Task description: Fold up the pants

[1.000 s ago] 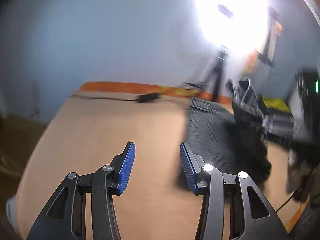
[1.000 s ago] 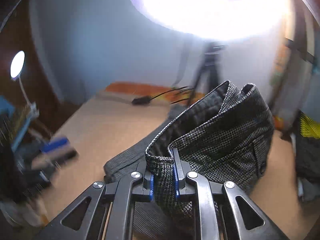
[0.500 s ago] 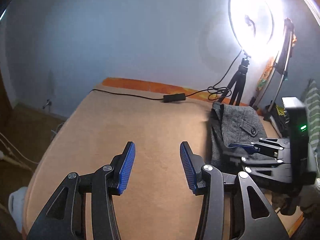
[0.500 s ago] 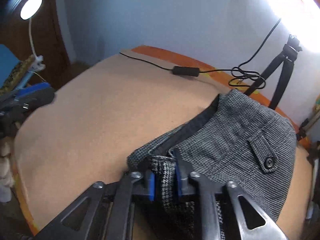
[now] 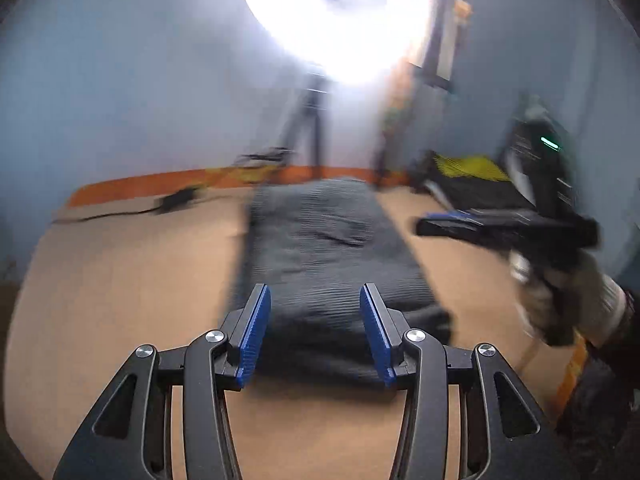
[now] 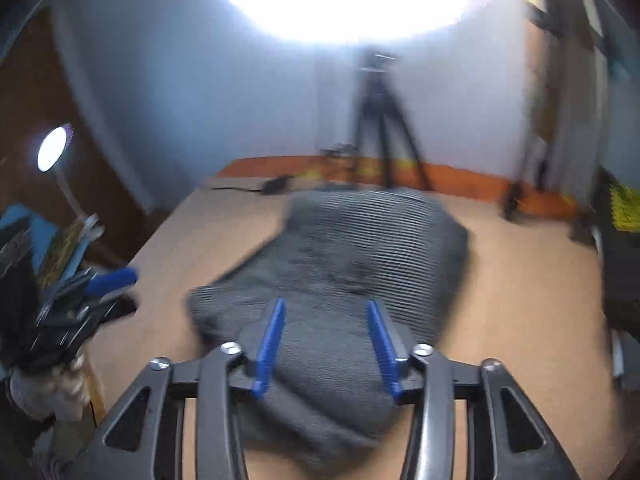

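Note:
The grey checked pants (image 5: 328, 256) lie folded in a compact bundle on the tan table; they also show in the right wrist view (image 6: 352, 264). My left gripper (image 5: 316, 332) is open and empty, with its blue pads either side of the bundle's near end. My right gripper (image 6: 326, 344) is open and empty just above the bundle's near end. The right gripper also shows in the left wrist view (image 5: 500, 228), off to the right of the pants and above the table. Both views are motion-blurred.
A bright ring light on a tripod (image 6: 384, 120) stands behind the table's far edge. A black cable with a switch (image 5: 176, 200) lies at the far left of the table (image 5: 120, 280). Dark and yellow items (image 5: 472, 168) sit at the far right. A small lamp (image 6: 52, 152) glows at left.
My right gripper has let go of the pants and opened; the bundle now lies flat on the table. My left gripper has swung right and now straddles the bundle's near end.

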The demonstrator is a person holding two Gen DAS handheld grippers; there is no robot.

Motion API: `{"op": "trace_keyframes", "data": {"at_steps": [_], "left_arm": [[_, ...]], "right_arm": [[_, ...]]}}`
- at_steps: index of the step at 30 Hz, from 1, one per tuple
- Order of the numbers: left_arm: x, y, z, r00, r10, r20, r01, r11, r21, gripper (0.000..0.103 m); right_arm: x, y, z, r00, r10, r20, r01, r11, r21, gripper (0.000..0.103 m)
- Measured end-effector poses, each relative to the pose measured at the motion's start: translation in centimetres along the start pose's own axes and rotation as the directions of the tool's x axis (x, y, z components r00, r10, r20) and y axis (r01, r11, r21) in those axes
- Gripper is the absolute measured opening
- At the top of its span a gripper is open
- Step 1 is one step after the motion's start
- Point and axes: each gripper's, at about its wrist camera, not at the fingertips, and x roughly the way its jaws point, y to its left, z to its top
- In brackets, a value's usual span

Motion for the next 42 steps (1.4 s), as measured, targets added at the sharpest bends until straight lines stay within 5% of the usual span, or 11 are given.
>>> {"op": "trace_keyframes", "data": {"at_steps": [4,8,15,22,25,26,31,33,35,38,42], "left_arm": [[3.9,-5.5,0.1,0.987,-0.137,-0.085,0.148,0.98,0.134,0.045],[7.3,-9.3,-0.6,0.966,-0.193,-0.173,0.233,0.941,0.246,0.045],[10.8,-8.9,-3.3,0.906,-0.252,-0.34,0.333,0.921,0.203,0.042],[9.1,-10.3,-5.4,0.916,-0.235,-0.324,0.335,0.894,0.297,0.042],[6.1,-11.6,-5.2,0.961,-0.156,-0.229,0.241,0.878,0.414,0.042],[5.7,-11.6,-5.0,0.963,-0.159,-0.216,0.237,0.88,0.412,0.042],[4.7,-9.2,-4.0,0.974,-0.134,-0.182,0.188,0.926,0.327,0.045],[4.2,-6.3,-2.9,0.985,-0.095,-0.144,0.125,0.969,0.213,0.061],[4.0,-3.1,-1.8,0.992,-0.047,-0.12,0.057,0.995,0.082,0.065],[3.2,1.3,-0.5,0.994,0.008,-0.109,-0.017,0.996,-0.087,0.065],[3.5,5.0,-0.2,0.983,0.003,-0.182,-0.052,0.962,-0.269,0.07]], "right_arm": [[1.3,-2.7,0.6,0.999,0.028,-0.034,-0.027,0.999,0.026,0.037],[4.2,-3.1,1.1,0.994,0.036,-0.1,-0.038,0.999,-0.018,0.035],[7.4,-4.6,1.9,0.988,0.003,-0.157,-0.01,0.999,-0.04,0.03],[9.4,-5.9,2.4,0.986,0.014,-0.167,-0.015,1.0,-0.007,0.028],[9.1,-6.3,2.7,0.986,0.024,-0.164,-0.022,1.0,0.013,0.029],[8.4,-6.7,2.8,0.988,0.047,-0.148,-0.042,0.998,0.037,0.031],[4.3,-10.4,2.1,0.996,0.083,-0.041,-0.074,0.982,0.174,0.047],[3.2,-12.4,1.7,0.995,0.094,-0.008,-0.09,0.967,0.24,0.056],[3.0,-13.8,1.4,0.994,0.105,-0.005,-0.1,0.954,0.283,0.058],[3.3,-15.3,1.3,0.995,0.102,-0.019,-0.091,0.945,0.315,0.061],[4.5,-15.8,1.4,0.99,0.133,-0.038,-0.113,0.933,0.342,0.067]]}}
